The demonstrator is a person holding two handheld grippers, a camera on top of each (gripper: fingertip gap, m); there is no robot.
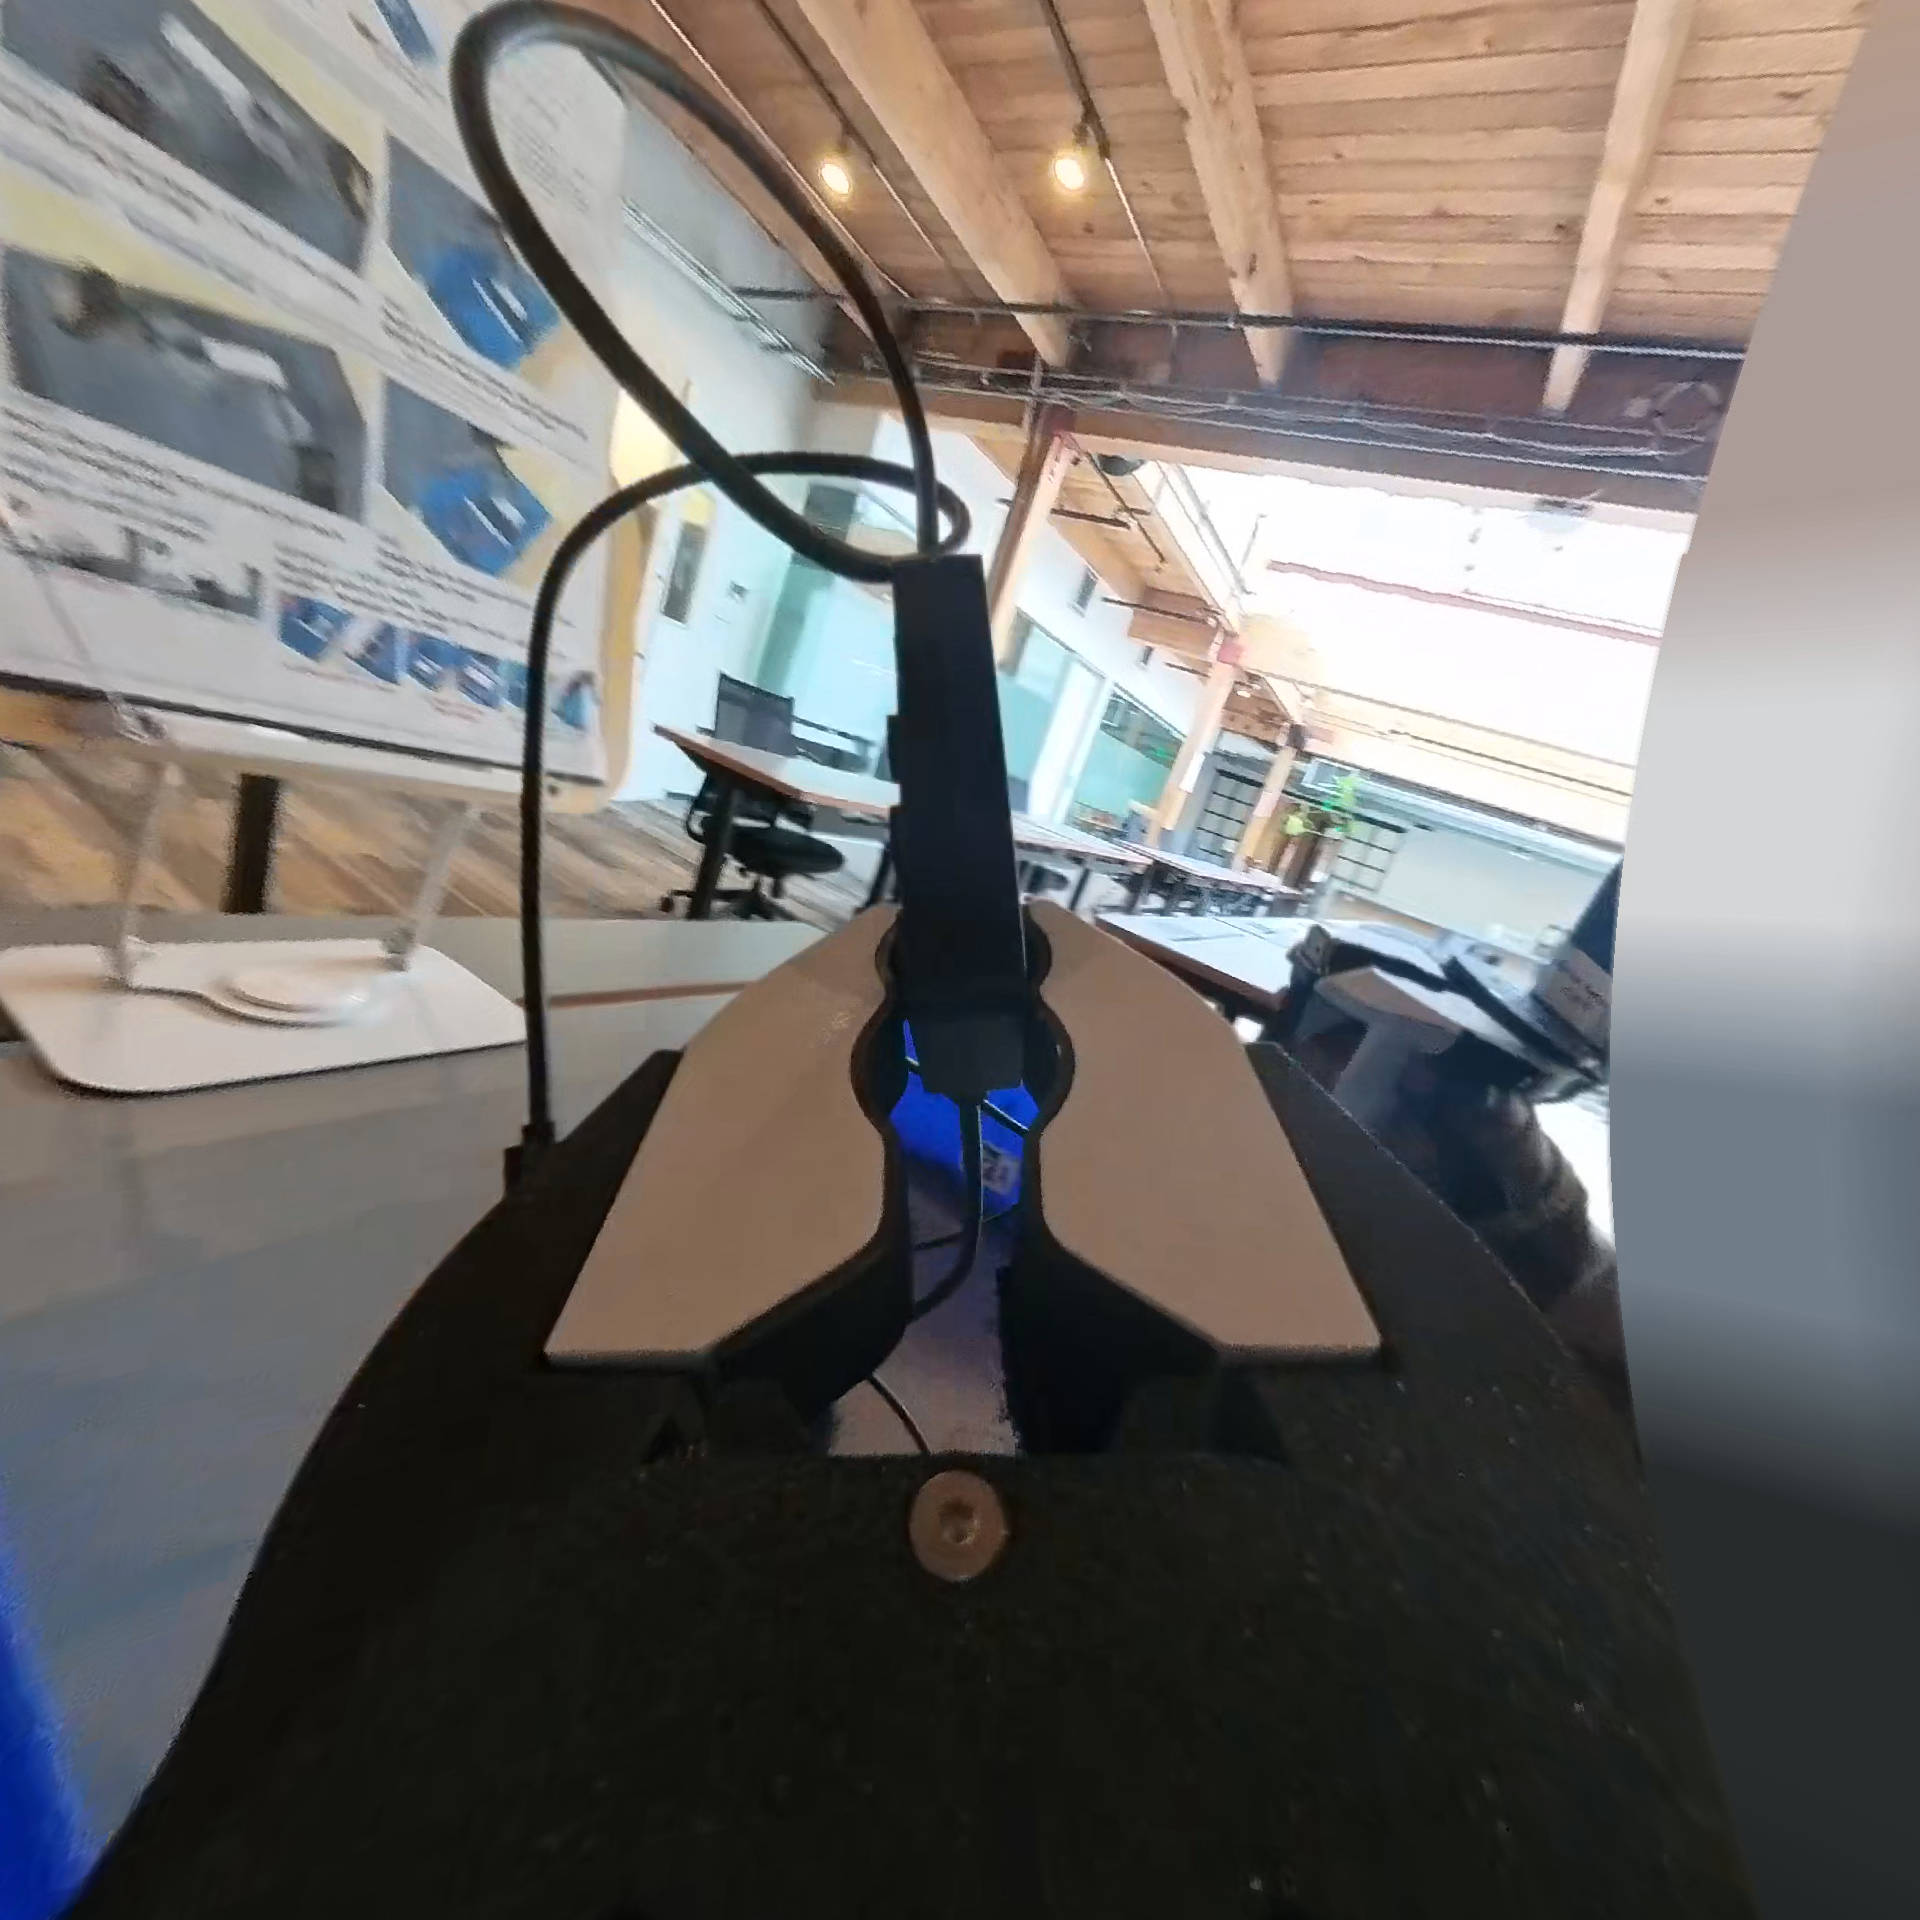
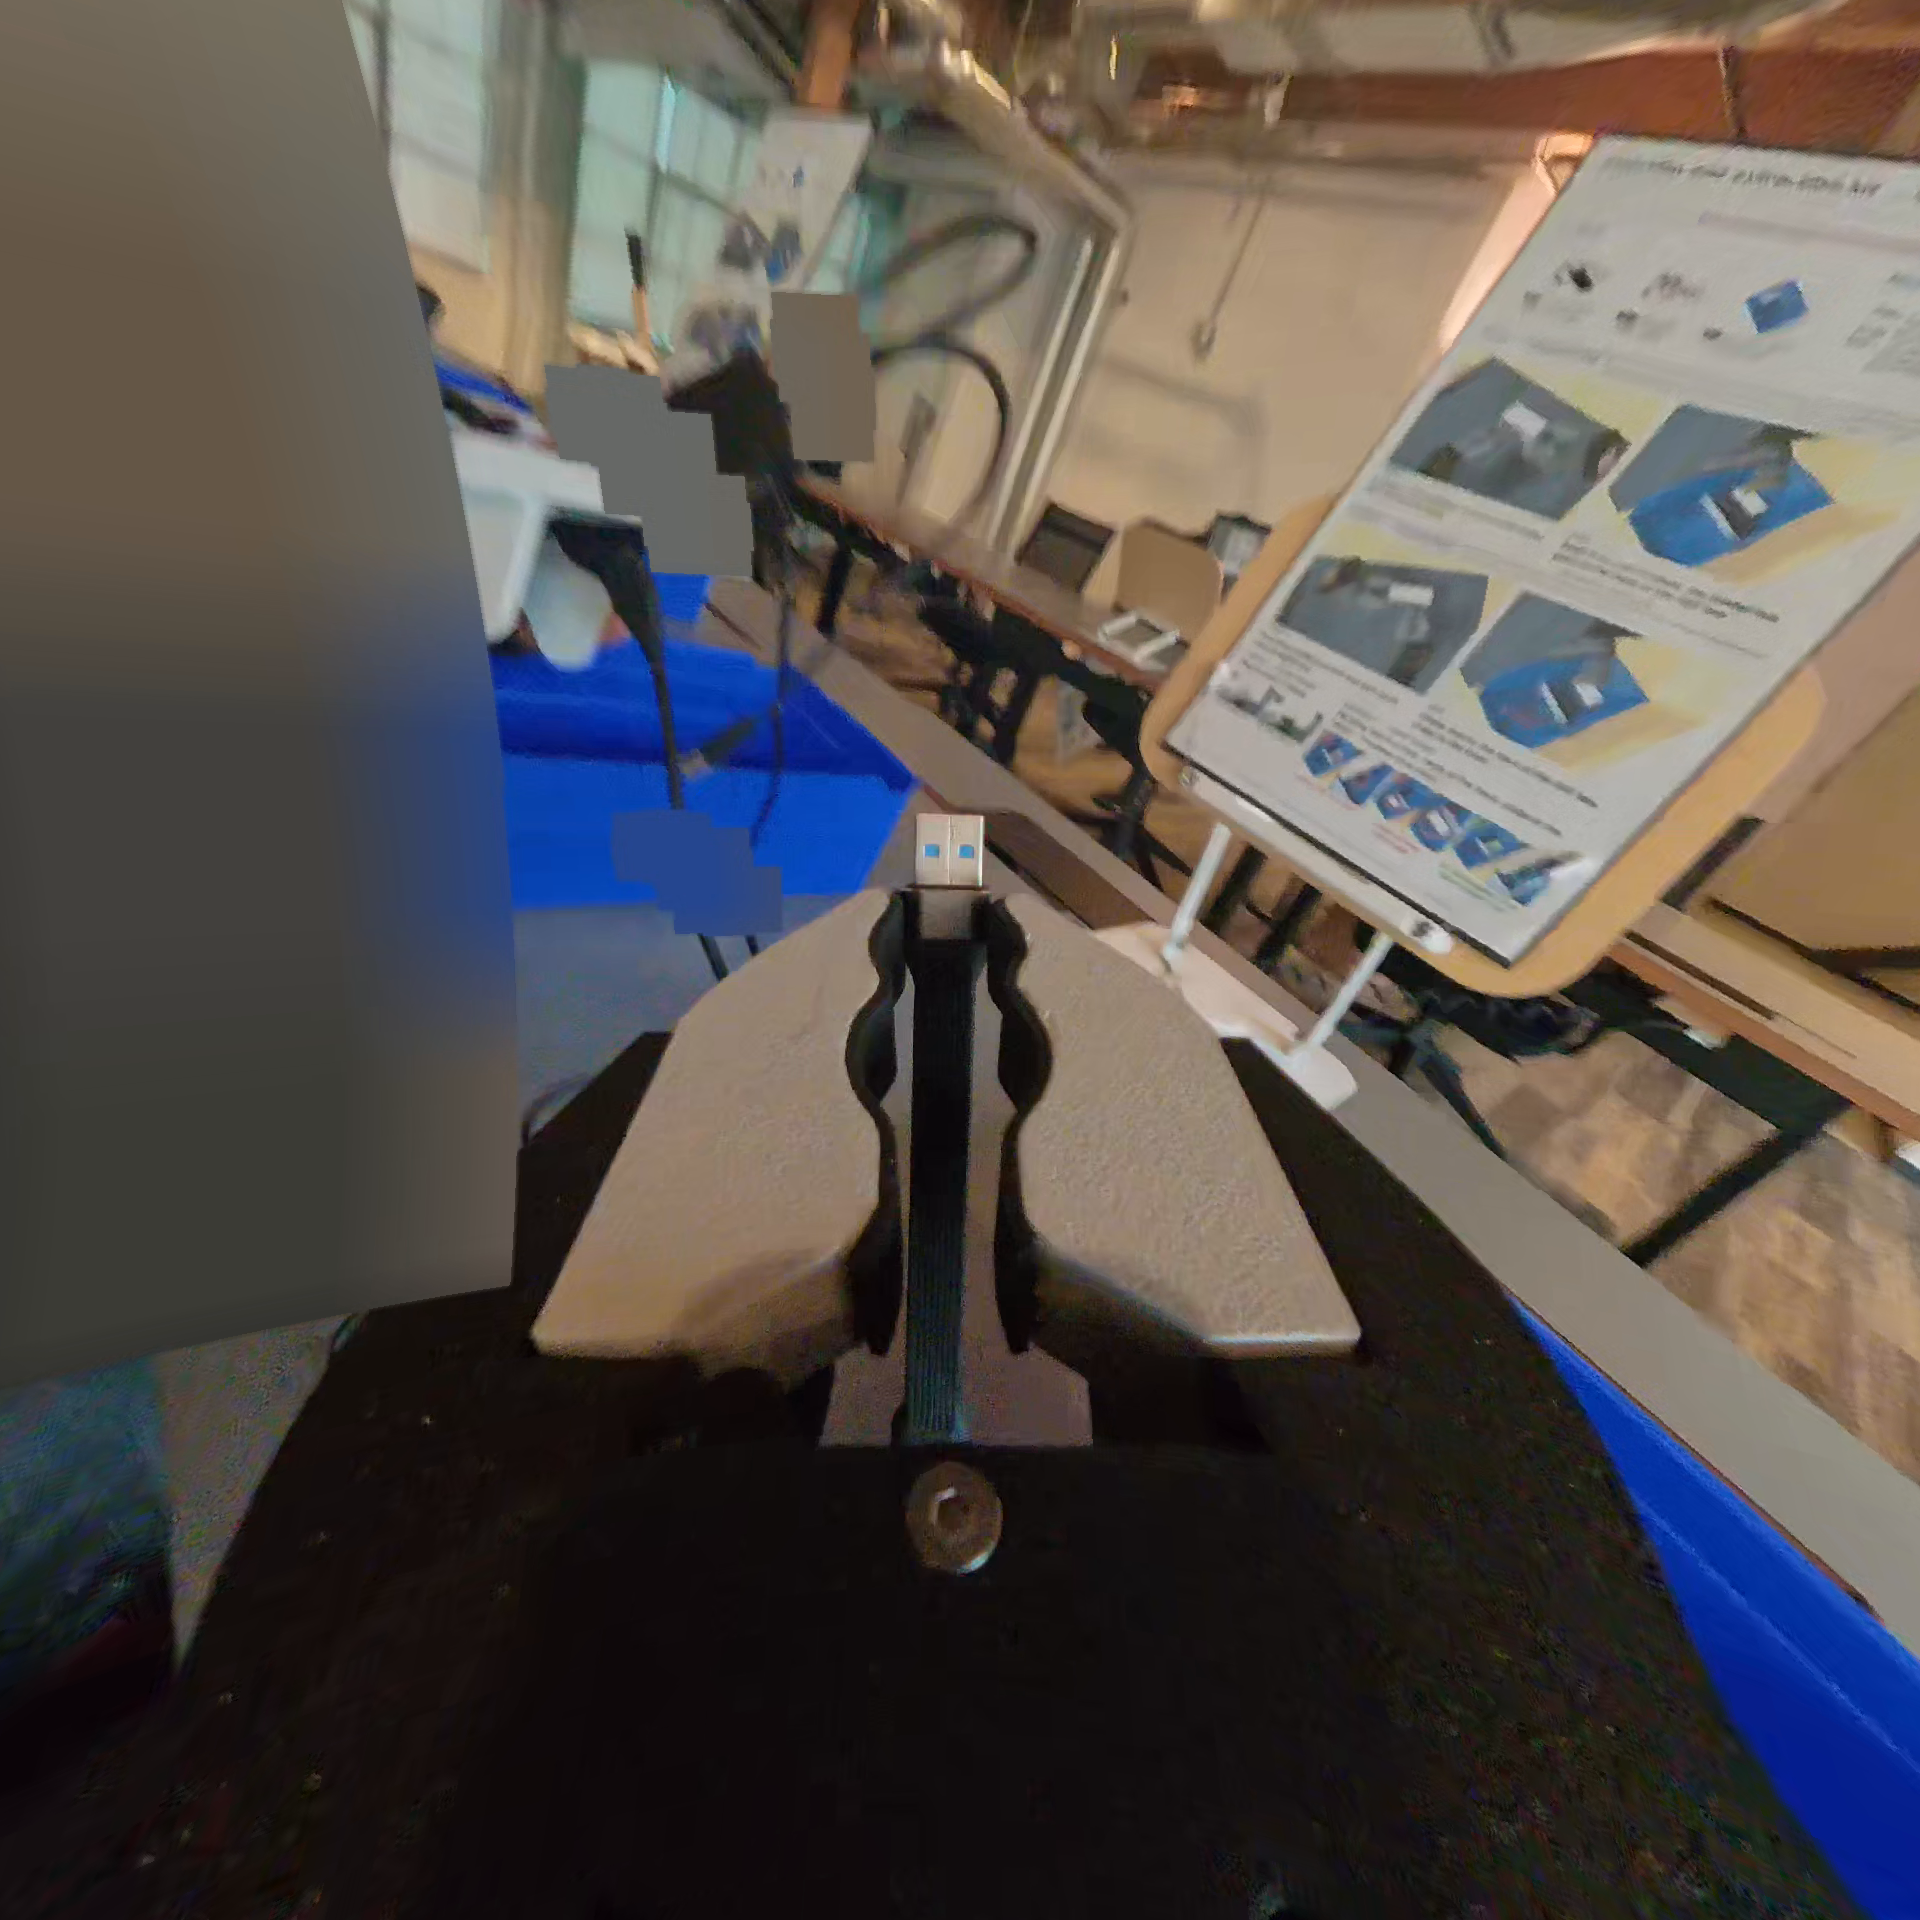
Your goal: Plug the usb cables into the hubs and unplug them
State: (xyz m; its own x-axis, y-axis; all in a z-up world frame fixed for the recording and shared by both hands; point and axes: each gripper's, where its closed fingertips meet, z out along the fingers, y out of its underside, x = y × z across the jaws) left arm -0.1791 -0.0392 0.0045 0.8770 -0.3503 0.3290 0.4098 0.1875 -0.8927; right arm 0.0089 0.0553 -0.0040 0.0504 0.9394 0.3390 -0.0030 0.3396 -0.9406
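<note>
In the left wrist view my left gripper (image 1: 958, 925) is shut on a slim black USB hub (image 1: 948, 769), which stands up out of the fingertips, raised above the grey table. A black cable (image 1: 582, 312) loops from the hub's top end over to the left. In the right wrist view my right gripper (image 2: 948, 914) is shut on a black USB cable plug (image 2: 943, 1143). Its silver connector (image 2: 950, 852) with blue inserts sticks out past the fingertips, pointing forward in the air. The two held things do not touch in either view.
An instruction board on a white stand (image 1: 260, 997) sits on the grey table (image 1: 208, 1195), also in the right wrist view (image 2: 1538, 582). Blue bins (image 2: 665, 769) with dark cables lie behind. Desks and chairs (image 1: 758, 831) fill the room beyond. Spacing between my two grippers at the tips: around 20 centimetres.
</note>
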